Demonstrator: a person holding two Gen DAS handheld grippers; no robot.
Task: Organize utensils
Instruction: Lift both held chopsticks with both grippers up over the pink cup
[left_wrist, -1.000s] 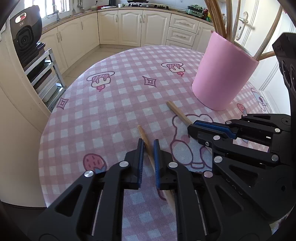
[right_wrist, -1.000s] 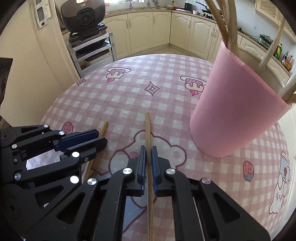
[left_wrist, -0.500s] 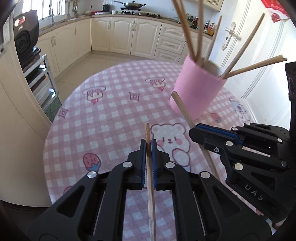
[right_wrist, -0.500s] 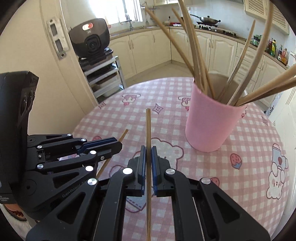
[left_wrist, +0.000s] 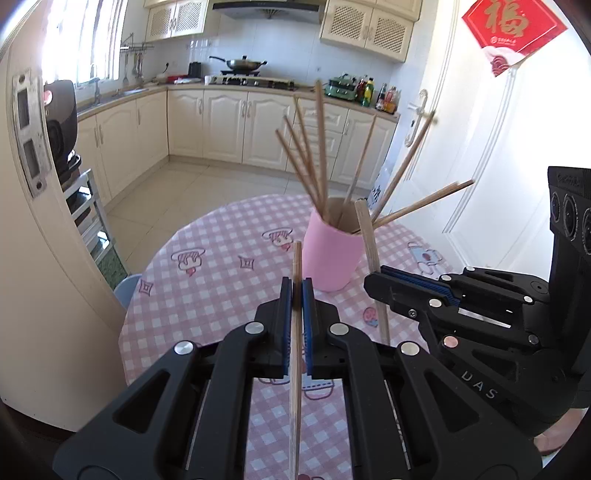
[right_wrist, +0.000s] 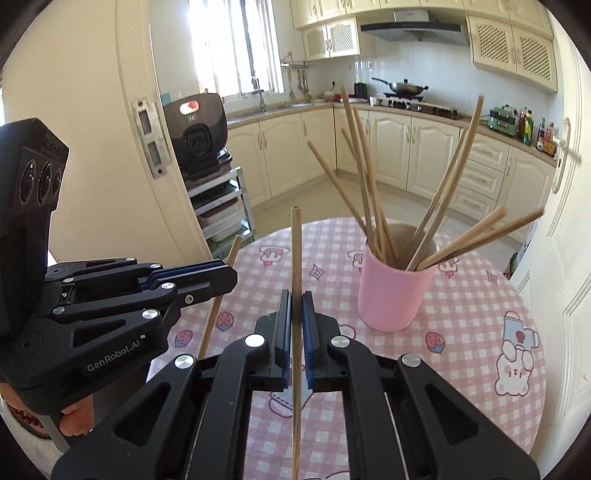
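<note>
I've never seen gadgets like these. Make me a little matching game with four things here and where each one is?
Things:
1. pink cup
2. left gripper
3. wok
4. black appliance

Places or states:
a. on the stove
b. standing on the checked table, full of chopsticks
c. on the metal rack
d. shut on one chopstick

Pairs: 1-b, 2-d, 3-a, 4-c
</note>
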